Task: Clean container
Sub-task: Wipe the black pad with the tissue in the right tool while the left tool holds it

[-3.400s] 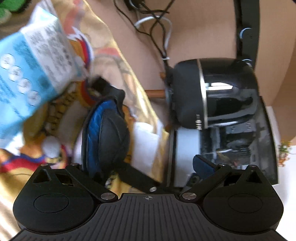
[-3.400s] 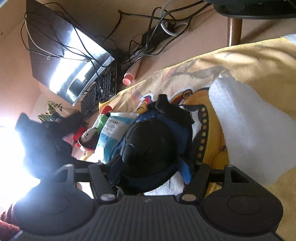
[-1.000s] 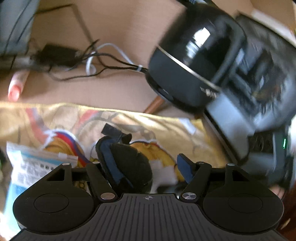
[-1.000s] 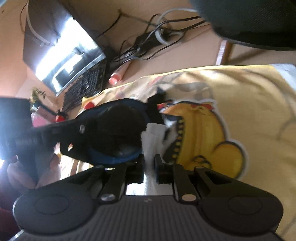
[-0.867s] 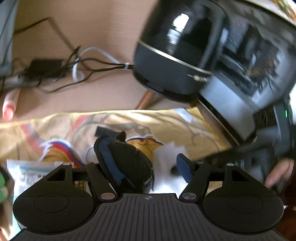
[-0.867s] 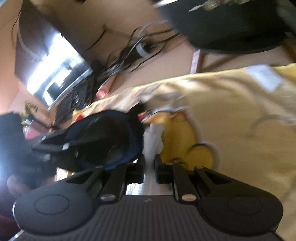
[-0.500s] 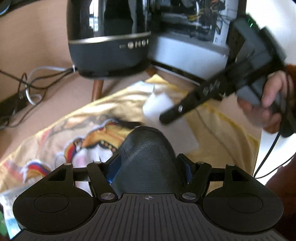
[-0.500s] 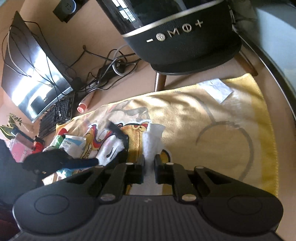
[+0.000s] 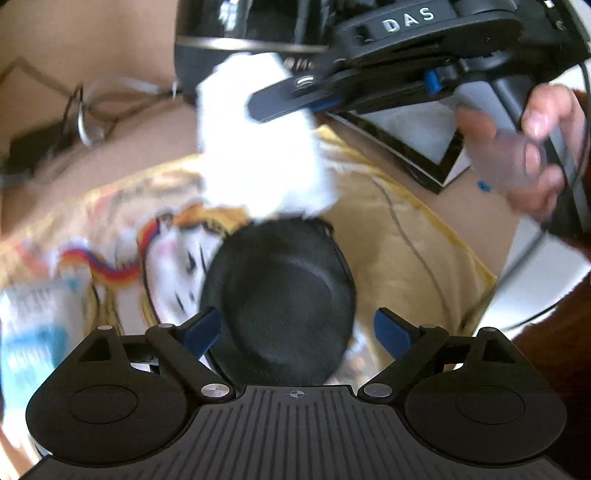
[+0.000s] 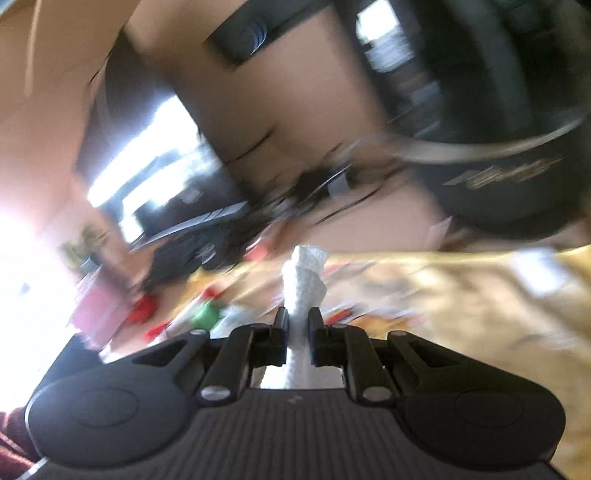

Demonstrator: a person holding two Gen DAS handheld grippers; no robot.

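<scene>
A black oval case [image 9: 280,295] lies closed, dome up, on a yellow printed towel [image 9: 413,266]. My left gripper [image 9: 297,330] is open, its blue-padded fingers standing apart on either side of the case's near end. My right gripper [image 10: 297,325] is shut on a white paper tissue [image 10: 304,280]. In the left wrist view the right gripper [image 9: 280,103] holds that tissue [image 9: 258,147] in the air just beyond the case's far end. The right wrist view is blurred by motion.
A black round speaker [image 9: 236,33] stands on wooden legs behind the towel, with cables [image 9: 88,110] to its left. A blue and white packet [image 9: 33,332] lies at the towel's left end. A dark glass-sided box [image 9: 417,140] stands at the right.
The case went from open, held by my left gripper, to closed on the towel with my left gripper open. My right gripper took the tissue and lifted it above the case.
</scene>
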